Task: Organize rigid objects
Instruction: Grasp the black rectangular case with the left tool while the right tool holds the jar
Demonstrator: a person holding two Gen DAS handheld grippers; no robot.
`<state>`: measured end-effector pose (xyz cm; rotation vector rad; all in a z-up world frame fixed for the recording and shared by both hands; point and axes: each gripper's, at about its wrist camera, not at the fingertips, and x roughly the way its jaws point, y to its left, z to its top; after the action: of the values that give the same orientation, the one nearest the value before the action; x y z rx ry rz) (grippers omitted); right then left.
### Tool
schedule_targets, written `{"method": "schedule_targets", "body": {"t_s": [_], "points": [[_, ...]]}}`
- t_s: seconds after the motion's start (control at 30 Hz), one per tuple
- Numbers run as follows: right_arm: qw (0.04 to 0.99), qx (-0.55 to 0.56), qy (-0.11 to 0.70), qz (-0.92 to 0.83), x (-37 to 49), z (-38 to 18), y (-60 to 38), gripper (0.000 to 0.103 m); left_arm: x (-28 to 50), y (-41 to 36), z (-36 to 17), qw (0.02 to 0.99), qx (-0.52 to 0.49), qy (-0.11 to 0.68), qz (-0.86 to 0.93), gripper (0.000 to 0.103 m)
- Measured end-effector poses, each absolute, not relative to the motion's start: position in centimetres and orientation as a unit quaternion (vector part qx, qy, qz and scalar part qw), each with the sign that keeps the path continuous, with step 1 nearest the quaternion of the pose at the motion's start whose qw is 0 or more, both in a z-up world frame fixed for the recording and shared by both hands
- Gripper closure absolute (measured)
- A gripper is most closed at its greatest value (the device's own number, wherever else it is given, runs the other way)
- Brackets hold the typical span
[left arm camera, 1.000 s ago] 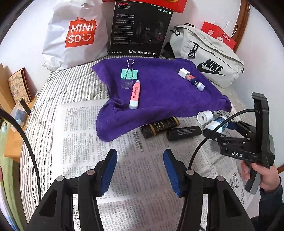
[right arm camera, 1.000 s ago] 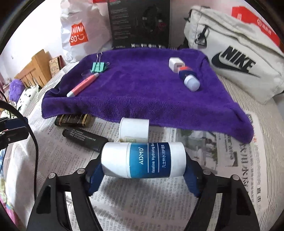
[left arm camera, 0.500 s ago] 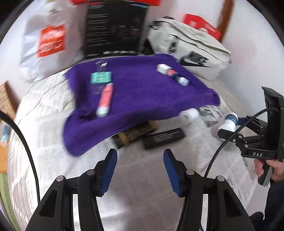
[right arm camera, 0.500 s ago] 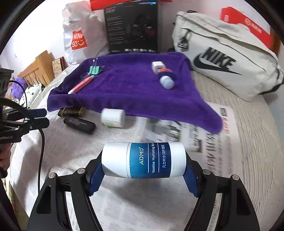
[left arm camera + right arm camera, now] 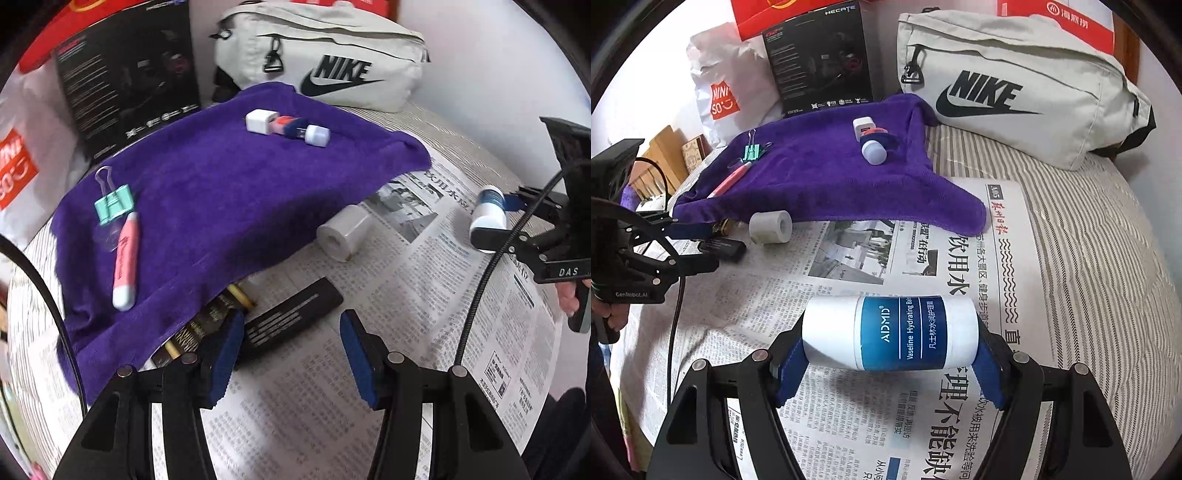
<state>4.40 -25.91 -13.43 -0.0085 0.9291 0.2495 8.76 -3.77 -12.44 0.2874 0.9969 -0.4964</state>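
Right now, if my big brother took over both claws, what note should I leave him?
Right claw: shut on the Vaseline balm tube, held end to end above the newspaper.
Left claw: open, holding nothing, low over the black tube.
On the purple towel: binder clip, pink pen, white cube and a small bottle.
Still off the towel: black tube, white roll, dark-and-gold tube partly tucked under the towel's edge.
Left: probably move those onto the towel, balm included.

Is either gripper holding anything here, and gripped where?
The right gripper holds the Vaseline balm stick crosswise, pads on its two ends. The left gripper is open and empty above the black tube.
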Motion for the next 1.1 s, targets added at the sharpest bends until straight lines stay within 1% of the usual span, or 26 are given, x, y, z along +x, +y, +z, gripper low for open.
{"method": "schedule_targets", "body": {"t_s": [0.07,0.13,0.17,0.23,0.5,0.63,0.7,0.87,1.1], "points": [[0.885,-0.004,0.449,0.121,4.5,-13.7,-26.0,0.028,9.0,-3.9,-12.4,0.836,0.141,0.475,-0.235,0.053],[0.885,-0.001,0.449,0.124,4.6,-13.8,-26.1,0.028,8.9,-3.9,-12.4,0.834,0.154,0.474,-0.239,0.062],[0.885,0.002,0.448,0.125,4.6,-13.8,-26.2,0.028,8.9,-3.8,-12.3,0.833,0.154,0.474,-0.241,0.064],[0.885,0.005,0.449,0.127,4.7,-13.9,-26.3,0.028,8.7,-3.5,-12.1,0.828,0.147,0.477,-0.254,0.074],[0.882,0.007,0.452,0.132,4.9,-14.4,-26.2,0.027,8.5,-3.8,-12.2,0.824,0.165,0.474,-0.264,0.074],[0.882,0.005,0.453,0.132,4.9,-14.4,-26.2,0.027,9.1,-4.5,-12.3,0.821,0.191,0.469,-0.262,0.074],[0.881,0.004,0.454,0.132,4.9,-14.5,-26.2,0.027,9.4,-4.8,-12.4,0.818,0.199,0.469,-0.267,0.072],[0.881,0.0,0.455,0.132,4.9,-14.5,-26.1,0.027,9.3,-4.6,-12.5,0.814,0.209,0.465,-0.281,0.073],[0.88,-0.008,0.455,0.133,5.0,-14.6,-25.8,0.027,9.6,-4.8,-12.6,0.8,0.231,0.464,-0.3,0.072]]}}
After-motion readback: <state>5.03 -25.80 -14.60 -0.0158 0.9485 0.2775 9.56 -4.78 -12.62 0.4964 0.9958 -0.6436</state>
